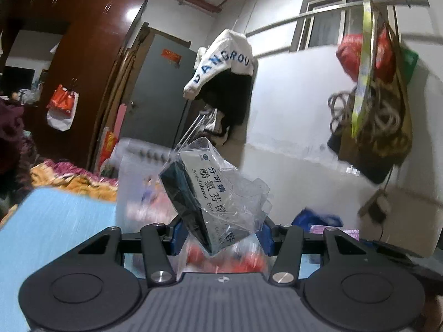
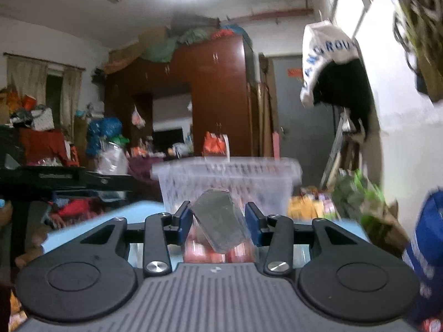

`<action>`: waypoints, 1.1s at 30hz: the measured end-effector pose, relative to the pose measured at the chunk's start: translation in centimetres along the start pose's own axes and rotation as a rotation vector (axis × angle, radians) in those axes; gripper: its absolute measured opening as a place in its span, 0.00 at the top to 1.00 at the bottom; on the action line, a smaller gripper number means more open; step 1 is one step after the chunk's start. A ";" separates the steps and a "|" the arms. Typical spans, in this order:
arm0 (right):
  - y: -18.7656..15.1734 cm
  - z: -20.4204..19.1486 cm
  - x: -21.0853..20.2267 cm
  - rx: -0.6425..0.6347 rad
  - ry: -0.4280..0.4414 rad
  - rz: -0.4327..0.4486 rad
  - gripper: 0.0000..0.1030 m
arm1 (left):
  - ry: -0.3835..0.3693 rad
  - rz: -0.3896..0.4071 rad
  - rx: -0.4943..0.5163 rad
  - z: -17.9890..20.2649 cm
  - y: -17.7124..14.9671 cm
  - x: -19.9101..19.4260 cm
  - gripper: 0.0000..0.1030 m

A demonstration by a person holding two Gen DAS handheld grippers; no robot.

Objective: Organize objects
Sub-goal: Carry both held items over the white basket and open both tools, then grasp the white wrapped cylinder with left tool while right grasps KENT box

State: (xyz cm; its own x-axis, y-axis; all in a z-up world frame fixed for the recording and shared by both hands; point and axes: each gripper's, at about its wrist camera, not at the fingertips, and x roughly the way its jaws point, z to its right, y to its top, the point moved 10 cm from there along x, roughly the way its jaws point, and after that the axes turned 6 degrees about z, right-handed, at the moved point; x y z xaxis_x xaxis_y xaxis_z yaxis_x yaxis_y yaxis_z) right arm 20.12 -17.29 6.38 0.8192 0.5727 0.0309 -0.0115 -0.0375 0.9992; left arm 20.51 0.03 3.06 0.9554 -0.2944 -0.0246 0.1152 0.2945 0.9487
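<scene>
Cluttered bedroom with a tall red-brown wardrobe [image 2: 218, 88], a grey door [image 1: 163, 91] and a white wall where a white cap lettered in blue [image 1: 221, 63] hangs over dark clothing. Nearer the cameras lies a light blue table [image 1: 55, 218], with a clear plastic storage bin [image 2: 227, 182] standing towards its far edge, blurred in both views.

Left gripper [image 1: 220, 235] is raised above the table and points roughly level. Its blue-padded fingers [image 1: 177, 235] are clamped on a medicine box in a crinkled clear plastic bag [image 1: 210, 193]; the box is dark on one face, white with printed Chinese and Latin text on another, and tilts up and to the left out of the grip. Red blurred items show below it, too smeared to identify.

Right gripper [image 2: 218, 221] also points level, towards the bin. Its fingers are pressed against the two sides of a grey silvery flat packet [image 2: 218, 218], which leans to the left between them. Red and white packaging sits blurred just beneath.

A green leafy bundle [image 2: 360, 202] lies near the table's right edge in the right wrist view
</scene>
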 end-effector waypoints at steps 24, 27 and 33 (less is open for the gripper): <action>1.3 2.1 7.3 -0.062 -0.064 -0.054 0.00 | 0.147 -0.093 0.072 -3.2 3.4 8.3 0.00; -2.9 2.3 3.2 -0.023 -0.036 -0.121 0.00 | 0.111 -0.154 0.114 -2.4 -0.9 4.7 0.00; -8.5 0.2 3.7 0.050 0.069 -0.328 0.00 | 0.084 -0.217 0.077 -1.7 -7.0 1.8 0.00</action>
State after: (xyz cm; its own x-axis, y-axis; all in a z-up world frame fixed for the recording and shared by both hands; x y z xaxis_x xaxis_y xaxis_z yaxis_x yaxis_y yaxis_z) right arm 23.36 -15.05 -1.96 0.7339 0.6148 -0.2889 0.2761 0.1186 0.9538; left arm 21.92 -1.06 -4.11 0.9302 -0.2657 -0.2533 0.3020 0.1615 0.9395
